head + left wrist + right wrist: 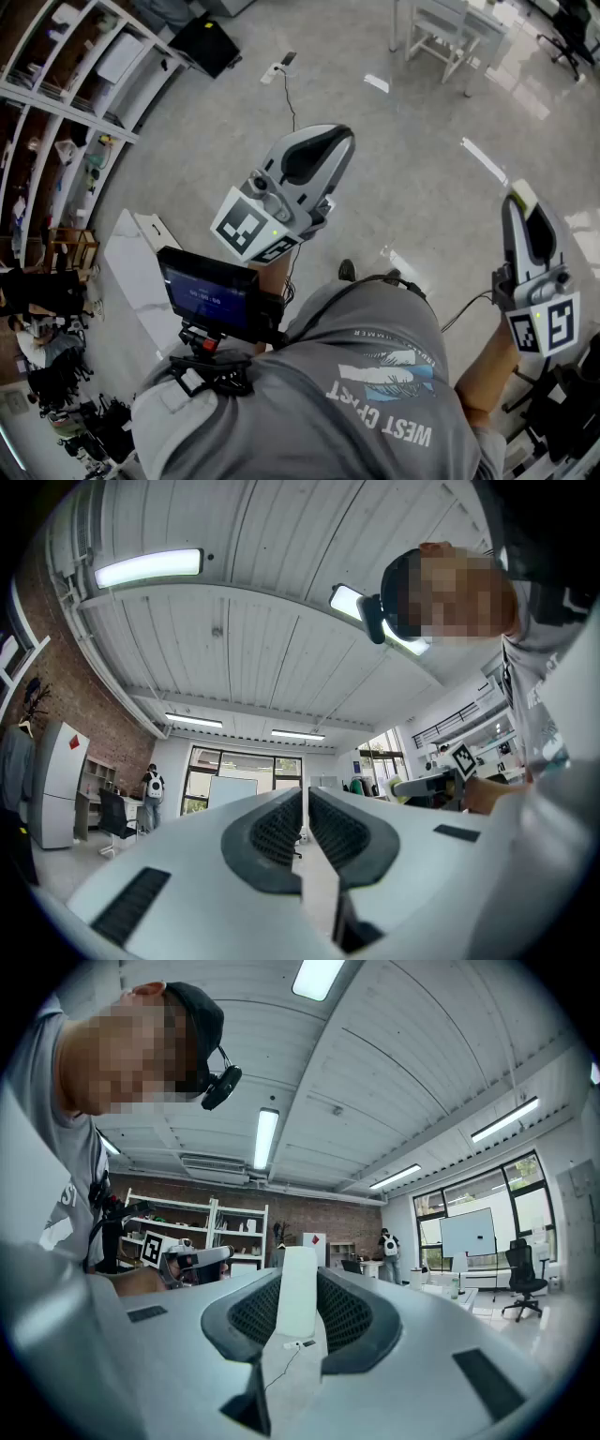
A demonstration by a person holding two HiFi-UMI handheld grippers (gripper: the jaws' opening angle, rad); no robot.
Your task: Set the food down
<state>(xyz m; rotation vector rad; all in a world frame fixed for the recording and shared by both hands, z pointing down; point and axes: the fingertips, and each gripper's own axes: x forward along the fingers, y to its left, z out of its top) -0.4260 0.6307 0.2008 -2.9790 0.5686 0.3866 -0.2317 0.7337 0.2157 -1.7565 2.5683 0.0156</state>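
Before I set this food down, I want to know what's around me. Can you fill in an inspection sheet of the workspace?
Surface: grey floor below the tongs; white tabletop off to the left.
Job's things: pale food bar, held in the air.
Clutter: black flat item on the floor.
Grippers: left gripper, tongs together, nothing between them; right gripper, tongs shut on the bar.
Cables: cable running across the floor from a power strip.
Surroundings: shelving at the left, white chairs ahead.
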